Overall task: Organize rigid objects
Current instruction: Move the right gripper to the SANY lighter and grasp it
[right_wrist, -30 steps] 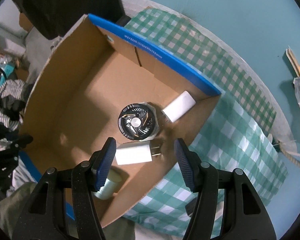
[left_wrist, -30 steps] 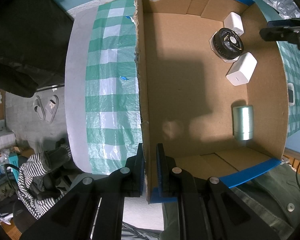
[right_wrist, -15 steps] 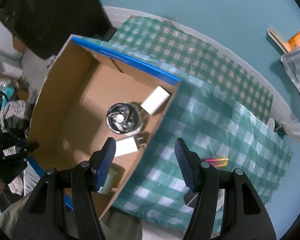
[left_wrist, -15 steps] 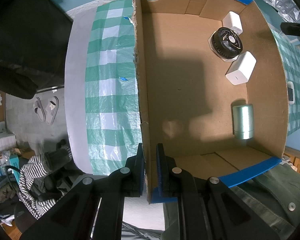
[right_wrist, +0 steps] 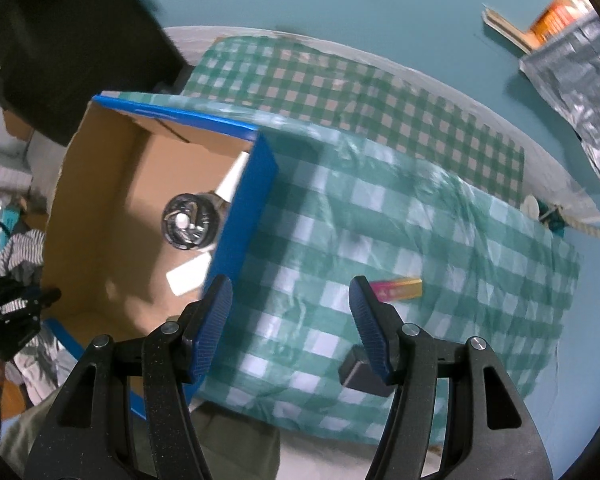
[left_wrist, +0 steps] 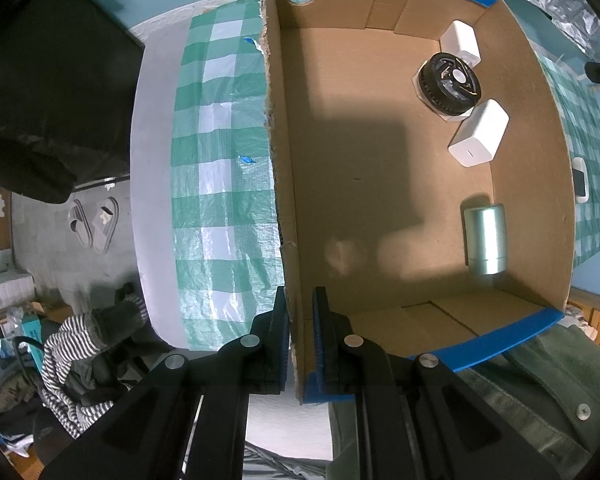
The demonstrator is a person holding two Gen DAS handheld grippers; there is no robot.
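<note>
My left fingers [left_wrist: 300, 320] clamp the box [left_wrist: 284, 160] wall; right fingers [right_wrist: 290, 312] hang apart, empty. The pink bar [right_wrist: 396, 289] looks light, stiff: grip its long sides.

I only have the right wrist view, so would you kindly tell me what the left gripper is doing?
Observer: The left gripper is shut on a wall of the box, close to a corner.
Operator: Thank you. Is anything inside the box hidden from me?
Observer: Yes, a silver cylinder lies on its side on the box floor, close to the wall opposite the clamped one.
</note>
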